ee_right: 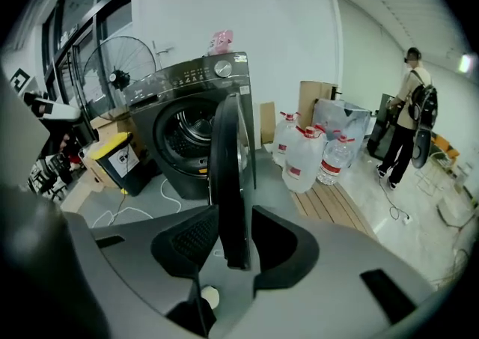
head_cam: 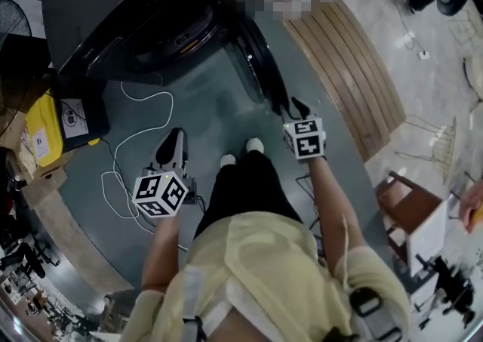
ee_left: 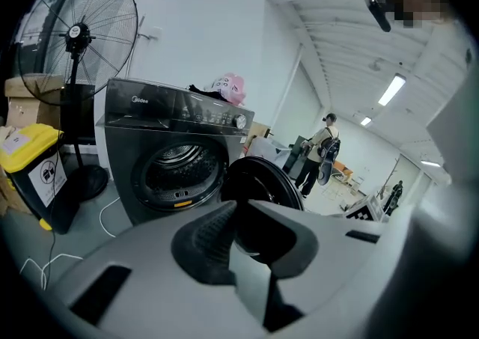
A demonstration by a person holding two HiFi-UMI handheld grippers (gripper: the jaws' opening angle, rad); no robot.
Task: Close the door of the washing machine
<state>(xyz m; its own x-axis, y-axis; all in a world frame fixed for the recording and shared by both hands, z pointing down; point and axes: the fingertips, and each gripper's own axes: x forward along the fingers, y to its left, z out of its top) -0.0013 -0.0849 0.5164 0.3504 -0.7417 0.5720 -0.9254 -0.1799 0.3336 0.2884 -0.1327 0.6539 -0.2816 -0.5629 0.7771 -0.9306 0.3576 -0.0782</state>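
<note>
A dark front-loading washing machine (head_cam: 113, 8) stands ahead with its round drum open. Its door (head_cam: 256, 61) swings out toward me on the right side. In the right gripper view, the door's (ee_right: 228, 150) free edge runs down between the pads, and my right gripper (ee_right: 236, 236) is shut on it. The head view shows the right gripper (head_cam: 294, 106) at the door's near edge. My left gripper (head_cam: 172, 140) hangs lower left, apart from the machine, shut on nothing. The left gripper view looks at the drum (ee_left: 179, 169) and door (ee_left: 262, 188) past that gripper (ee_left: 236, 210).
A yellow bin (head_cam: 45, 125) and a standing fan (ee_left: 75, 31) are left of the machine. A white cable (head_cam: 143, 129) loops across the floor. Right of the door lie a wooden pallet (head_cam: 355, 61) and large water bottles (ee_right: 307, 154). A person (ee_right: 408, 113) stands far right.
</note>
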